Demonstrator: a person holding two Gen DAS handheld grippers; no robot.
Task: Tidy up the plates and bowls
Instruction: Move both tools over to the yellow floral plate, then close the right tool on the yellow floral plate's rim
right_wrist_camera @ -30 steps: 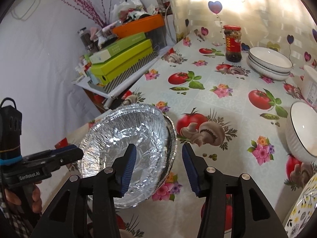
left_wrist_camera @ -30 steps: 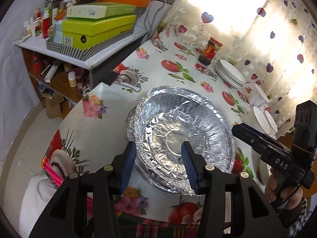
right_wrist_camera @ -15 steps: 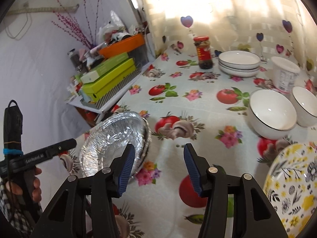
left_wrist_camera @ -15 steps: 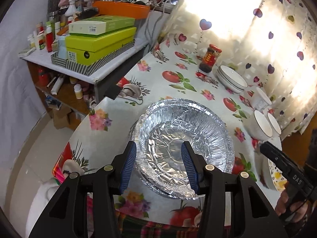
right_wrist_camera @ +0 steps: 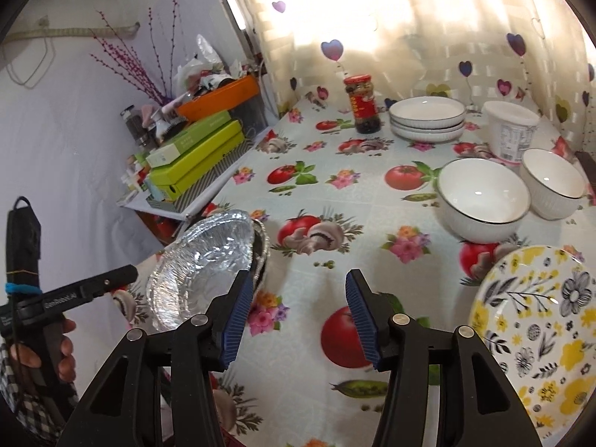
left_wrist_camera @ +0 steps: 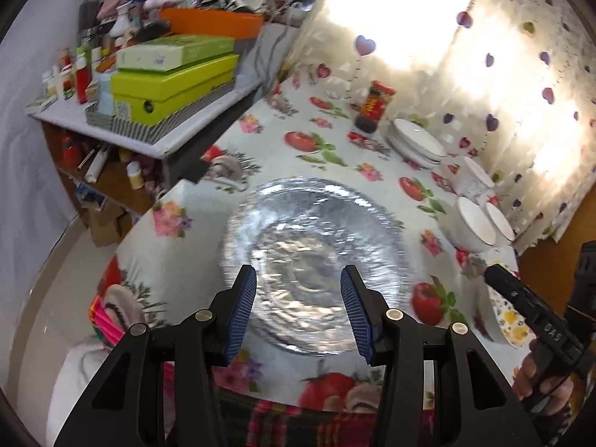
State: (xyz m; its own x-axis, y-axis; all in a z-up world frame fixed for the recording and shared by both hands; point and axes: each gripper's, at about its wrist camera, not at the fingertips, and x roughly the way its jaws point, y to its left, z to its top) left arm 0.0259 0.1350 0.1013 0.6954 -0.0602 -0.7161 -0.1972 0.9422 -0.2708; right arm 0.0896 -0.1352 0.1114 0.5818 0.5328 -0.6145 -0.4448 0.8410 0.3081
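With both grippers, left (left_wrist_camera: 298, 307) and right (right_wrist_camera: 294, 316), spread apart and empty, we leave the foil pans (left_wrist_camera: 313, 257) nested left of the yellow plate (right_wrist_camera: 536, 331), the white bowls (right_wrist_camera: 482, 199) beyond it awaiting sorting.

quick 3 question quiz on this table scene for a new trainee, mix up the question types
1. True or false: the right claw has a bowl between its pads.
2. What stands closest to the stack of white plates? A) dark sauce jar B) yellow floral plate C) foil trays
3. Fill in: beside the white tub stand ___ white bowls, each upright.

Key
1. False: it is open over bare tablecloth.
2. A
3. two
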